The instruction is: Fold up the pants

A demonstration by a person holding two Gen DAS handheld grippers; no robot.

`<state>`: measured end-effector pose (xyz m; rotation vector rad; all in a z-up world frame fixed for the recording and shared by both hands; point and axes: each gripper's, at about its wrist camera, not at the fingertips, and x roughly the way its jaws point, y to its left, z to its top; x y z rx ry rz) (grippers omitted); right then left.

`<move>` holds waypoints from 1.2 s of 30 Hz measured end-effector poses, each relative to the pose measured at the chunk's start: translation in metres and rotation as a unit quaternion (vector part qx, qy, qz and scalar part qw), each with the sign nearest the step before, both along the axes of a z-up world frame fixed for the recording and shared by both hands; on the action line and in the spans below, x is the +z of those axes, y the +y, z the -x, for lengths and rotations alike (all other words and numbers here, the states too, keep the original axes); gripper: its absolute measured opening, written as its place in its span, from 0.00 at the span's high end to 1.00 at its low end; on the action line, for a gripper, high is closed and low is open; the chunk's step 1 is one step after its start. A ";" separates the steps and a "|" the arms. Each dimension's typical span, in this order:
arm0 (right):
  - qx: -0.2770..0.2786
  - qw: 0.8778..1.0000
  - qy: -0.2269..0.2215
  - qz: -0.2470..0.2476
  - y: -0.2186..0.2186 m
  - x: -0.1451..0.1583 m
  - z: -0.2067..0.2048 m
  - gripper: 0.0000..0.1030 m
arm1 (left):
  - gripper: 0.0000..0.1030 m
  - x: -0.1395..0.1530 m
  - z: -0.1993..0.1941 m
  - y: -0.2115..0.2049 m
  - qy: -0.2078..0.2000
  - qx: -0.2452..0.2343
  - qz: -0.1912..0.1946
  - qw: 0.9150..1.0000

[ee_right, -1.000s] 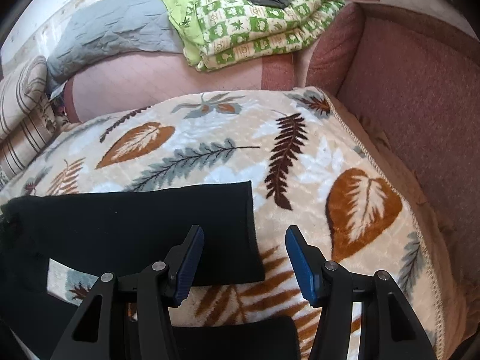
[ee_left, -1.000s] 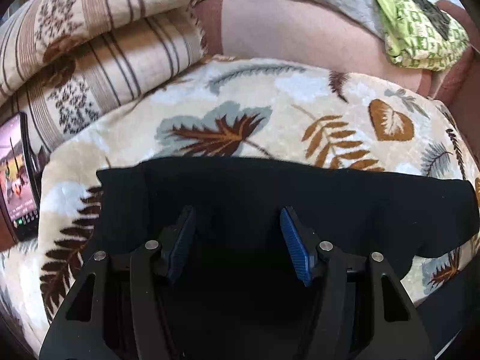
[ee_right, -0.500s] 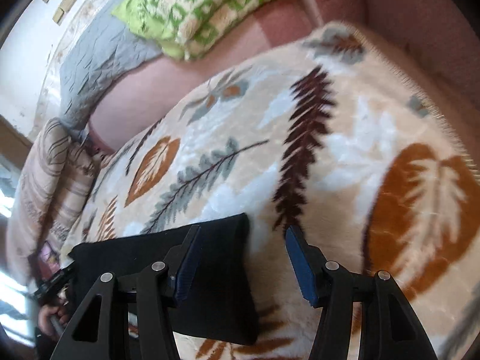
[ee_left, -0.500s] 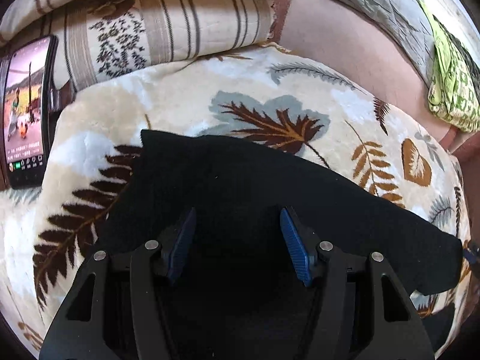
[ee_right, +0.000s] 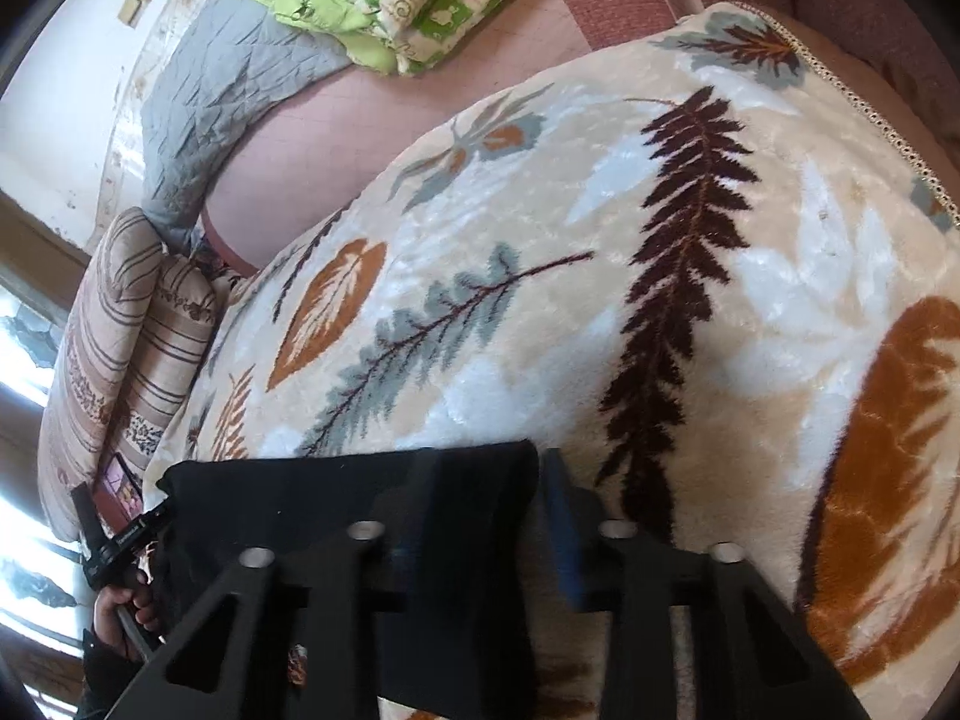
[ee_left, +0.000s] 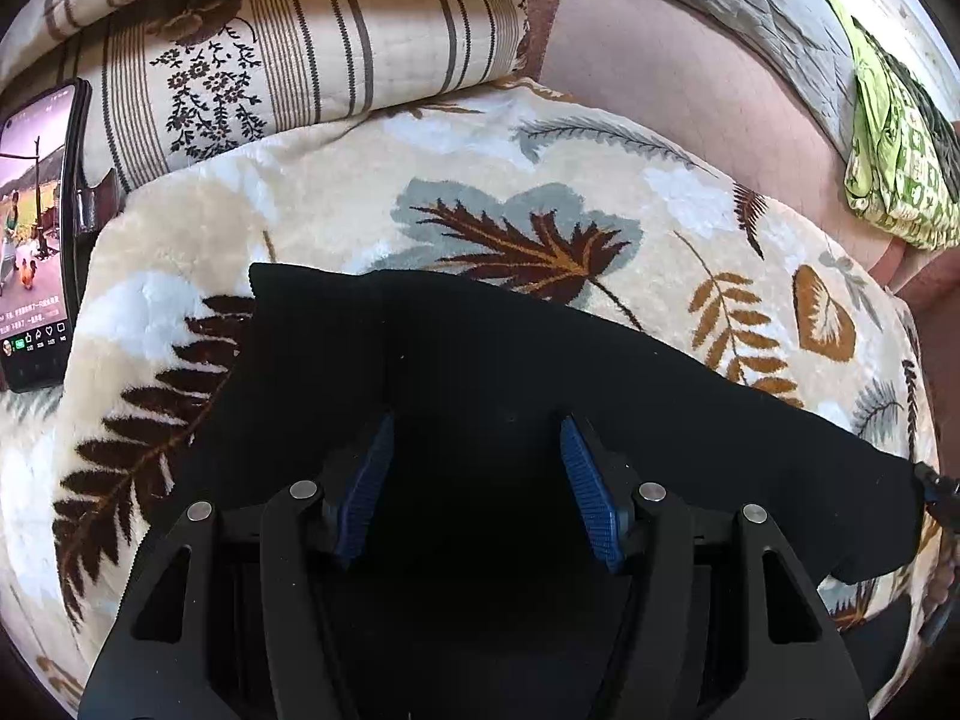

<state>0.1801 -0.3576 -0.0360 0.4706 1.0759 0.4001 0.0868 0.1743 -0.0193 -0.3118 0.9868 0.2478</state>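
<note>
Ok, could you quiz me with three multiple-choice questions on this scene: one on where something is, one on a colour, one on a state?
1. Where is the lit smartphone?
A) beside the left edge of the cream leaf-patterned plush blanket
B) on the striped pillow
C) on the green quilt

2. What colour are the pants?
A) white
B) black
C) red

3. How are the left tongs?
A) shut on the phone
B) shut, empty
C) open

Answers:
1 A, its glowing screen stands at the blanket's left edge.
2 B, the cloth is black all over.
3 C, the blue pads stand apart over the pants.
</note>
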 end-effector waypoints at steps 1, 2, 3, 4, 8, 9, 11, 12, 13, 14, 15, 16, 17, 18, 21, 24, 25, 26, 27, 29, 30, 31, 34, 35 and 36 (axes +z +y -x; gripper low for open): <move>0.003 1.000 -0.009 0.003 0.002 0.002 0.003 0.93 | 0.44 0.000 0.000 0.000 0.000 0.000 0.001 1.000; -0.006 1.000 -0.023 0.012 0.003 0.004 0.007 0.93 | 0.44 0.000 0.000 0.001 0.000 0.001 0.001 1.000; -0.011 0.999 -0.029 0.009 0.003 0.006 0.010 0.94 | 0.44 0.000 0.001 0.001 -0.001 0.002 0.001 1.000; -0.022 0.999 -0.046 0.013 0.005 0.009 0.016 0.94 | 0.44 0.001 0.002 0.001 -0.001 0.003 0.001 1.000; -0.039 0.993 -0.083 0.070 0.020 0.020 0.035 0.94 | 0.44 0.003 0.006 0.006 -0.004 0.013 0.003 1.000; -0.038 0.992 -0.087 0.083 0.023 0.022 0.038 0.94 | 0.44 0.005 0.007 0.009 -0.006 0.018 0.004 1.000; -0.038 0.987 -0.106 0.115 0.032 0.031 0.048 0.94 | 0.44 0.011 0.011 0.023 -0.017 0.033 0.018 0.999; -0.040 0.985 -0.113 0.122 0.035 0.035 0.052 0.94 | 0.44 0.020 0.013 0.038 -0.032 0.053 0.020 0.998; -0.041 0.983 -0.118 0.131 0.038 0.038 0.056 0.94 | 0.44 0.030 0.015 0.052 -0.052 0.073 0.017 0.996; -0.040 0.981 -0.124 0.145 0.042 0.042 0.060 0.94 | 0.44 0.044 0.017 0.070 -0.075 0.095 0.006 0.993; -0.037 0.979 -0.130 0.151 0.044 0.045 0.063 0.94 | 0.43 0.056 0.017 0.086 -0.093 0.109 -0.011 0.990; -0.034 0.979 -0.133 0.149 0.045 0.048 0.065 0.94 | 0.33 0.064 0.014 0.097 -0.101 0.105 -0.027 0.989; -0.031 0.979 -0.136 0.151 0.046 0.049 0.067 0.94 | 0.24 0.069 0.007 0.106 -0.101 0.087 -0.043 0.990; -0.029 0.978 -0.137 0.153 0.047 0.050 0.069 0.94 | 0.24 0.070 -0.002 0.113 -0.092 0.052 -0.049 0.993; -0.027 0.978 -0.135 0.156 0.044 0.048 0.069 0.94 | 0.24 0.061 -0.025 0.110 -0.040 -0.071 -0.090 0.993; -0.031 0.979 -0.128 0.158 0.043 0.045 0.067 0.94 | 0.24 0.042 -0.029 0.091 -0.014 -0.176 -0.167 0.970; -0.034 0.979 -0.125 0.157 0.044 0.044 0.066 0.94 | 0.24 0.035 -0.031 0.088 -0.005 -0.199 -0.173 0.965; -0.034 0.979 -0.125 0.159 0.045 0.044 0.065 0.94 | 0.24 0.028 -0.032 0.085 0.003 -0.219 -0.169 0.961; -0.033 0.978 -0.126 0.161 0.047 0.044 0.064 0.94 | 0.24 0.021 -0.034 0.085 0.010 -0.238 -0.159 0.958; -0.031 0.978 -0.127 0.163 0.048 0.044 0.064 0.94 | 0.24 0.011 -0.036 0.085 0.015 -0.251 -0.156 0.955; -0.030 0.978 -0.127 0.164 0.049 0.044 0.064 0.94 | 0.25 0.007 -0.037 0.087 0.018 -0.255 -0.149 0.955; -0.030 0.978 -0.128 0.165 0.049 0.044 0.063 0.94 | 0.25 0.003 -0.039 0.089 0.020 -0.256 -0.136 0.957; -0.031 0.978 -0.127 0.165 0.048 0.043 0.062 0.94 | 0.25 0.007 -0.041 0.091 0.009 -0.248 -0.140 0.958; -0.032 0.978 -0.127 0.165 0.048 0.043 0.062 0.94 | 0.25 0.011 -0.040 0.091 0.003 -0.250 -0.137 0.958; -0.032 0.978 -0.128 0.163 0.047 0.043 0.062 0.94 | 0.25 0.014 -0.041 0.092 -0.002 -0.252 -0.134 0.958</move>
